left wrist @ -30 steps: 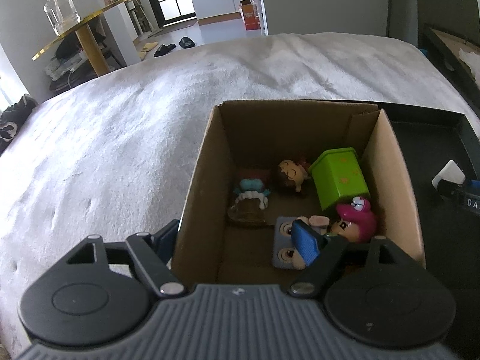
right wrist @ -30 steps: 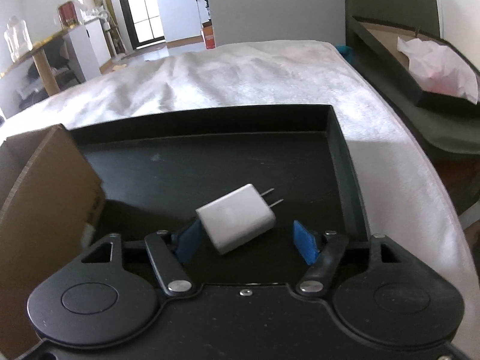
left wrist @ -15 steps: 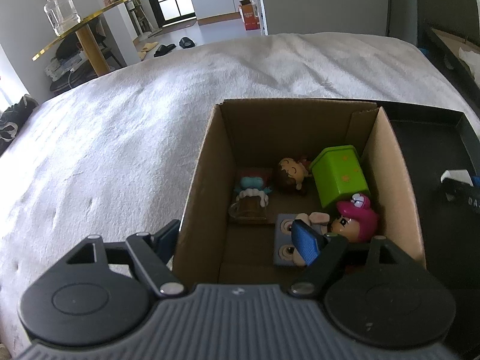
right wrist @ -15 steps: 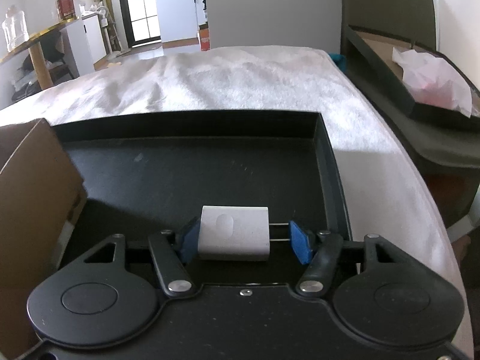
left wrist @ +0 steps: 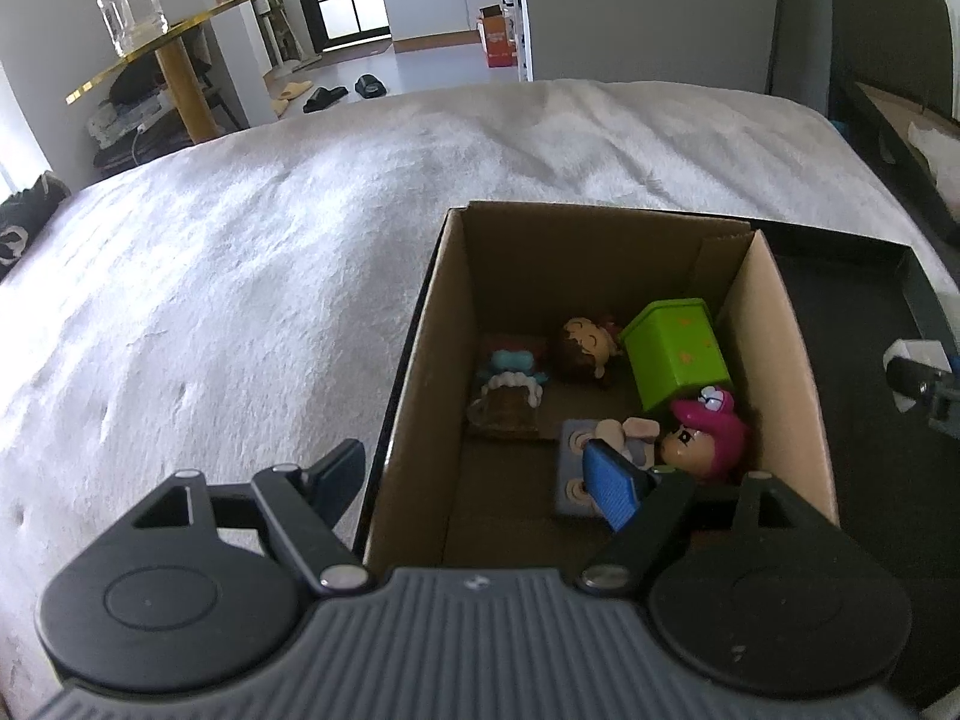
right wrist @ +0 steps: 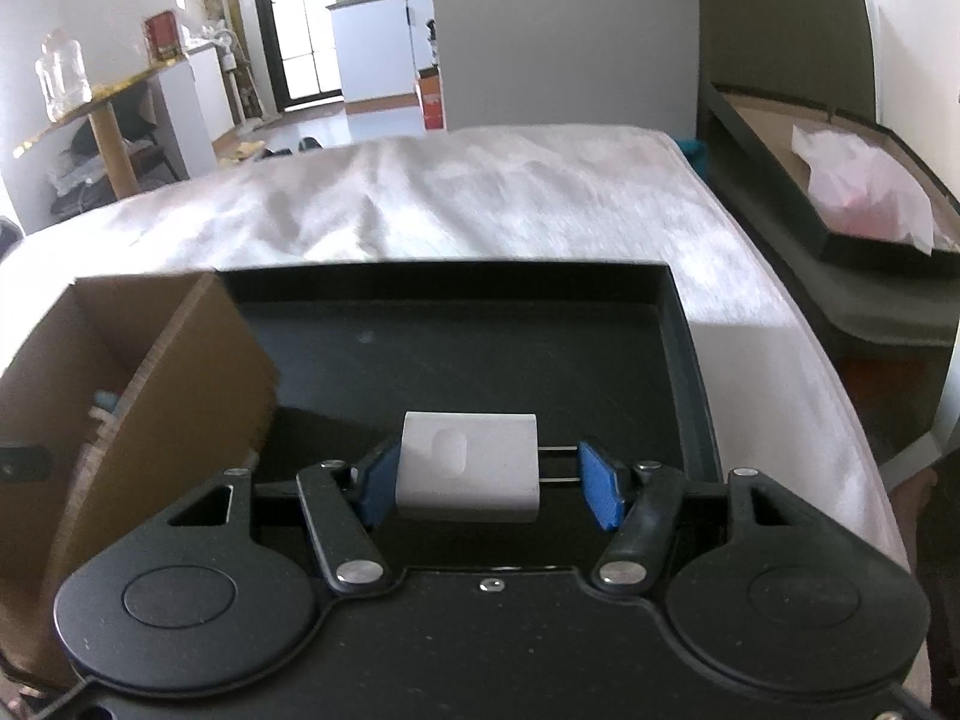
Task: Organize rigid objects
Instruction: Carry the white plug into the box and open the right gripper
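Note:
My right gripper is shut on a white plug charger: one blue pad presses its body, the other its two prongs. It hangs just above the black tray. The charger also shows at the right edge of the left wrist view. An open cardboard box stands left of the tray and holds a green cube, a pink-haired figure, a brown-haired figure and a small mug toy. My left gripper is open and straddles the box's left wall, gripping nothing.
Box and tray rest on a white blanket over a bed. Another dark tray with crumpled paper lies off the bed's right side. A round gold table with a glass jar stands far left.
The right gripper's pads closed on the charger, which turned square between them and rose off the tray floor. The left gripper and the toys in the box stayed put.

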The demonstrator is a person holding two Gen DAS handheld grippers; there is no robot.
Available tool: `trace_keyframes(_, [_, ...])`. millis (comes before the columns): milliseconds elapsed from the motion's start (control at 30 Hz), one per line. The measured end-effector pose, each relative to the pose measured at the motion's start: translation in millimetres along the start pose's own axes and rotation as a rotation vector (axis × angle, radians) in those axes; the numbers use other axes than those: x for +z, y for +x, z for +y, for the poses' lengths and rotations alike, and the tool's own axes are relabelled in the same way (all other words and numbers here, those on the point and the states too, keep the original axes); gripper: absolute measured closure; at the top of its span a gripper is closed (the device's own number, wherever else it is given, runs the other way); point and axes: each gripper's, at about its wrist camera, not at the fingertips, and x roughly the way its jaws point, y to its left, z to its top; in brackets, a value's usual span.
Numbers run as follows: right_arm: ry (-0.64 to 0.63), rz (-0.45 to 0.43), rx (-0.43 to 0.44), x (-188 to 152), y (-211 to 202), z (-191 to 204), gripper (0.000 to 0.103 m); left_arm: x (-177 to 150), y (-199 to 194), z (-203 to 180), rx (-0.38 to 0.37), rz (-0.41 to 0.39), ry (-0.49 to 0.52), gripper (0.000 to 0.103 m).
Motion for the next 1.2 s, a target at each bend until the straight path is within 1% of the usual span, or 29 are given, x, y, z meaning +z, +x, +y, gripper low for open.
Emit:
trace_keyframes(133, [-0.006, -0.018, 0.021, 8.9, -10.6, 12.6, 0.043, -2.4, -3.1, 4.8, -0.017, 0.0, -0.004, 0.025])
trace_keyframes(400, [-0.032, -0.046, 0.075, 25.4, -28.8, 42.5, 0.043, -4.7, -11.1, 12.1, -0.058, -0.029, -0.004, 0.025])
trace_keyframes(533, [-0.054, -0.064, 0.099, 31.6, -36.4, 57.9, 0.043, -5.9, -14.1, 18.2, -0.072, -0.035, -0.017, 0.028])
trace_keyframes(700, [-0.083, -0.076, 0.13, 36.0, -42.2, 78.0, 0.043, -9.0, -18.1, 26.5, -0.094, -0.044, -0.028, 0.028])
trace_keyframes(833, [-0.101, -0.074, 0.147, 36.2, -42.8, 90.9, 0.043, -11.7, -18.7, 31.7, -0.121, -0.042, -0.038, 0.032])
trace_keyframes(1000, [-0.121, -0.067, 0.161, 32.8, -44.7, 105.9, 0.043, -16.2, -19.0, 39.4, -0.143, -0.044, -0.048, 0.033])
trace_keyframes(1200, [-0.139, -0.051, 0.17, 26.5, -41.1, 123.0, 0.043, -24.6, -14.8, 47.0, -0.154, -0.031, -0.062, 0.042])
